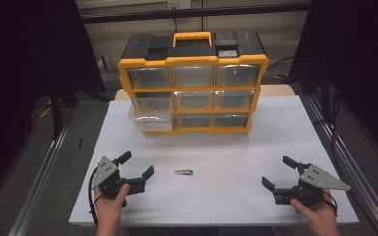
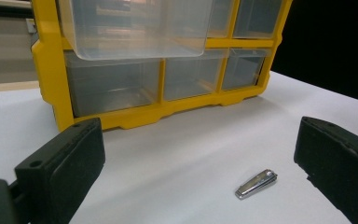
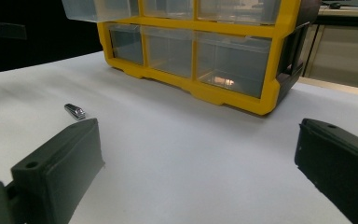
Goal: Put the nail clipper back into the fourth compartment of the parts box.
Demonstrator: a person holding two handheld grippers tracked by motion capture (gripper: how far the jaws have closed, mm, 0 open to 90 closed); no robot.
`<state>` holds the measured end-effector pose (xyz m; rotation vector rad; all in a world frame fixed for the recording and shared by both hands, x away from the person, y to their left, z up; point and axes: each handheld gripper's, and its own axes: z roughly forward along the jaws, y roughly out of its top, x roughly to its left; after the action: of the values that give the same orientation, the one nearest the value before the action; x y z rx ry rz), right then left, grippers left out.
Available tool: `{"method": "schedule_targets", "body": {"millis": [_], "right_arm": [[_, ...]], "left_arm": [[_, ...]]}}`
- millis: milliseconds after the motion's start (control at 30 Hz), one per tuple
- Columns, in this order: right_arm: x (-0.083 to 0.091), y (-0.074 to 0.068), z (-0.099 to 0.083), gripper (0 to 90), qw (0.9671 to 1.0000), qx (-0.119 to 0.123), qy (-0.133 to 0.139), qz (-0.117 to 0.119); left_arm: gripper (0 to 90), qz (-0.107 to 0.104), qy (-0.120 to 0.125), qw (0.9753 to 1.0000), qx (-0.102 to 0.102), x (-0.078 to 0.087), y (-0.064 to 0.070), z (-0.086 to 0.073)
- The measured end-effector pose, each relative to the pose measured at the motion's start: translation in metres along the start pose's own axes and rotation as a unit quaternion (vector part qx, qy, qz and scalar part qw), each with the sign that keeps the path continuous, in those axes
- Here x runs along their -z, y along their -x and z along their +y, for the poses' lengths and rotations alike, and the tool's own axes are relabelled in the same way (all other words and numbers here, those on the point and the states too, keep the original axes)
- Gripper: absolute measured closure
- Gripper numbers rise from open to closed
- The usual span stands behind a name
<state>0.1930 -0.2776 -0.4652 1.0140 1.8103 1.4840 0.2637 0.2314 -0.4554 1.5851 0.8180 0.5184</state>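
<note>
The left hand-held gripper [image 1: 137,164] sits near the front left of the white surface [image 1: 285,142], held from below by the person's left hand [image 1: 112,202], its two black jaws spread wide apart with nothing between them. Just to its right, and slightly ahead of its jaws, a small metal nail clipper [image 1: 183,172] lies flat on the surface; in the left gripper view the clipper [image 2: 256,184] rests between the jaws' lines but nearer the right-hand jaw, touching neither. Well beyond both grippers stands a yellow-and-black drawer organizer [image 1: 192,81] with clear drawers, and its middle-left drawer [image 1: 151,110] is pulled out toward the person. At the front right, the right hand-held gripper [image 1: 279,173] is held by the right hand [image 1: 320,211], jaws likewise wide apart and empty, well apart from the clipper, which appears far off to its left in the right gripper view [image 3: 74,111].
</note>
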Motion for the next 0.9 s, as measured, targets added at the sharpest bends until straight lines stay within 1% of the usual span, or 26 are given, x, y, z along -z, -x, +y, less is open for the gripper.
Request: {"method": "schedule_targets", "body": {"millis": [133, 200, 233, 333, 400, 467, 500, 567, 667, 733, 833, 867, 900], "right_arm": [[0.0, 0.0, 0.0, 0.4, 1.0, 0.002, -0.004, 0.004], [0.0, -0.001, 0.0, 0.3, 1.0, 0.002, -0.004, 0.004], [0.0, 0.0, 0.0, 0.3, 1.0, 0.002, -0.004, 0.005], [0.0, 0.0, 0.0, 0.3, 1.0, 0.003, -0.004, 0.005], [-0.001, 0.0, 0.0, 0.3, 1.0, 0.002, -0.005, 0.005], [-0.001, -0.001, 0.0, 0.4, 1.0, 0.001, -0.004, 0.005], [-0.001, -0.001, 0.0, 0.3, 1.0, 0.002, -0.004, 0.006], [-0.002, -0.001, 0.0, 0.3, 1.0, 0.004, -0.006, 0.006], [-0.001, -0.002, 0.0, 0.3, 0.9999, 0.001, -0.008, 0.008], [0.0, -0.002, 0.0, 0.3, 0.9999, 0.004, -0.006, 0.008], [0.0, -0.001, 0.0, 0.3, 0.9999, 0.005, -0.007, 0.008], [0.0, -0.002, 0.0, 0.3, 0.9999, 0.002, -0.008, 0.008], [-0.001, -0.001, -0.001, 0.3, 0.9999, 0.002, -0.008, 0.009]], "left_arm": [[2.1, 0.0, -0.001, 1.0, -0.003, 0.0, 0.0, 0.0], [2.2, 0.006, 0.001, 1.0, 0.0, -0.001, 0.001, 0.0], [2.2, 0.002, -0.002, 1.0, -0.002, -0.001, 0.0, 0.001], [2.2, 0.003, -0.006, 1.0, -0.007, -0.003, 0.001, 0.0], [2.3, 0.001, -0.005, 1.0, -0.004, -0.005, 0.002, 0.0], [2.3, 0.003, -0.008, 0.9999, -0.006, -0.006, 0.002, 0.0], [2.3, -0.003, -0.008, 1.0, -0.005, -0.008, 0.003, 0.0], [2.2, -0.001, -0.01, 0.9999, -0.005, -0.01, 0.004, 0.0], [2.2, -0.009, -0.013, 0.9998, -0.013, -0.014, 0.005, 0.0], [2.2, -0.008, -0.014, 0.9998, -0.01, -0.015, 0.006, 0.0], [2.2, -0.01, -0.014, 0.9997, -0.014, -0.019, 0.009, 0.001], [2.2, -0.01, -0.014, 0.9997, -0.014, -0.019, 0.009, 0.001], [2.2, -0.009, -0.012, 0.9998, -0.01, -0.021, 0.01, 0.002]]}}
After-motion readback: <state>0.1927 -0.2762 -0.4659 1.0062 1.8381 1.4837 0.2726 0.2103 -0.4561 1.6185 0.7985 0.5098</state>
